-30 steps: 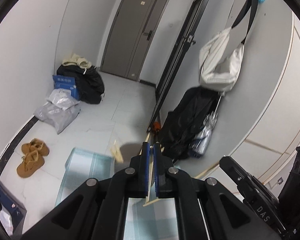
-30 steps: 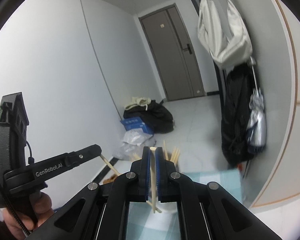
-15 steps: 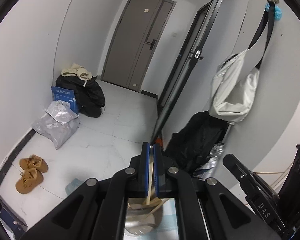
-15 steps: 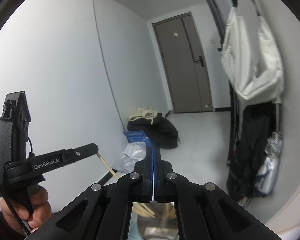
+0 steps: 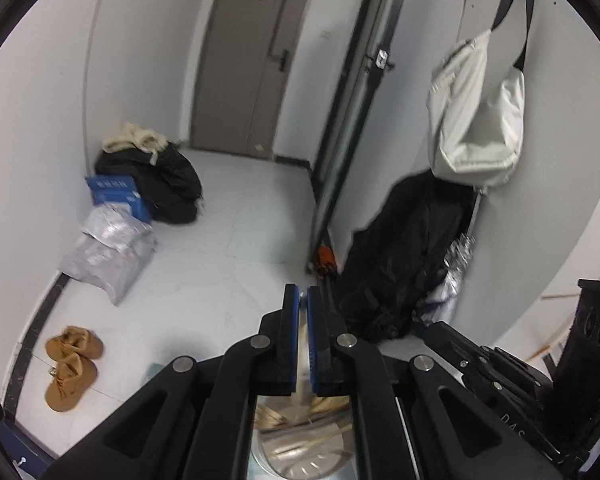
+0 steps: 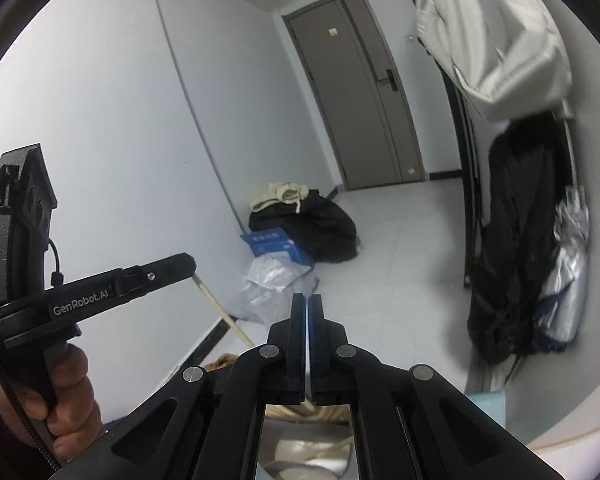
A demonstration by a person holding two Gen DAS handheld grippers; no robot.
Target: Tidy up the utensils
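**A:** Chopsticks (image 5: pixel 280 414): where are they now?

**B:** Most lie bundled in the steel holder (image 5: pixel 312 462), which shows at the bottom of both wrist views, right under the two tools. A second ago the left camera saw a teal mat and floor below it instead, so both hands have come in over the holder.

**A:** Start on the left, then. What are those fingers doing?

**B:** The left gripper (image 5: pixel 302 300) has its fingers clamped on one wooden chopstick (image 6: pixel 220 312). From the right camera the stick juts out past the tip and slants down toward the holder, with the person's hand (image 6: pixel 60 392) wrapped round the handle.

**A:** And the right?

**B:** The right gripper (image 6: pixel 307 304) has its fingers pressed together. A second ago a chopstick stood plainly between them. Now I see only a thin pale line in the slit, and I cannot tell whether a stick is there.

**A:** So what does that mean for the tidying?

**B:** My guess is the left stick is lined up to drop in with the rest, and the right may already be free.
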